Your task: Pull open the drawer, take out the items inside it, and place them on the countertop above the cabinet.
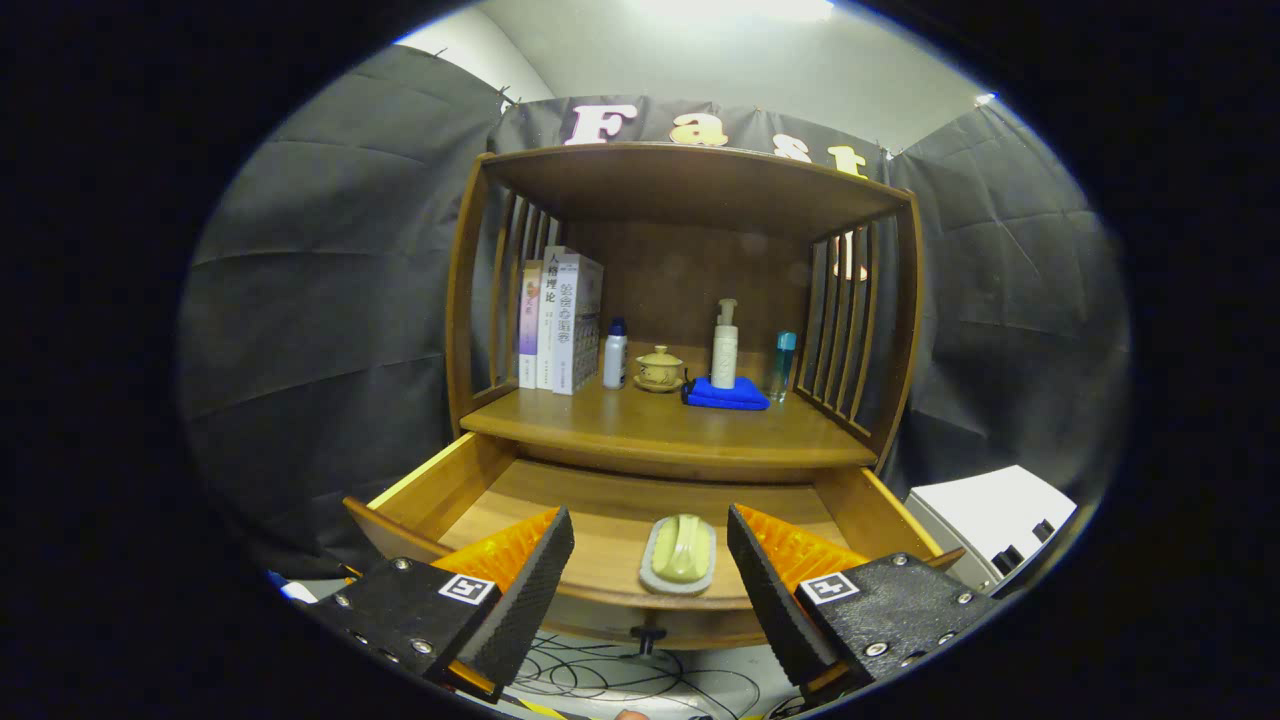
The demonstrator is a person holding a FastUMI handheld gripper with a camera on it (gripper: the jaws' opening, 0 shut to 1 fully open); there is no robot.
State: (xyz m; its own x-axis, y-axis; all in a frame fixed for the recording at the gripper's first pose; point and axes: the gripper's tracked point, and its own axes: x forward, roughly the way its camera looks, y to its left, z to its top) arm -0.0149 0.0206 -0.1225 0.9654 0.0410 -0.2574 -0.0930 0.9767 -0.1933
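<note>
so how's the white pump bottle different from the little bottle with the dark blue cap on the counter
The pump bottle is taller, with a pump head; the capped bottle is shorter, with a plain dark blue cap. The pump bottle stands by the blue cloth; the capped one beside the books. Both are white and upright. The gripper hangs open over the drawer.

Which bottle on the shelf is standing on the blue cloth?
The tall cream pump bottle stands on the folded blue cloth. The small white bottle and the slim blue-capped bottle stand on bare wood.
</note>
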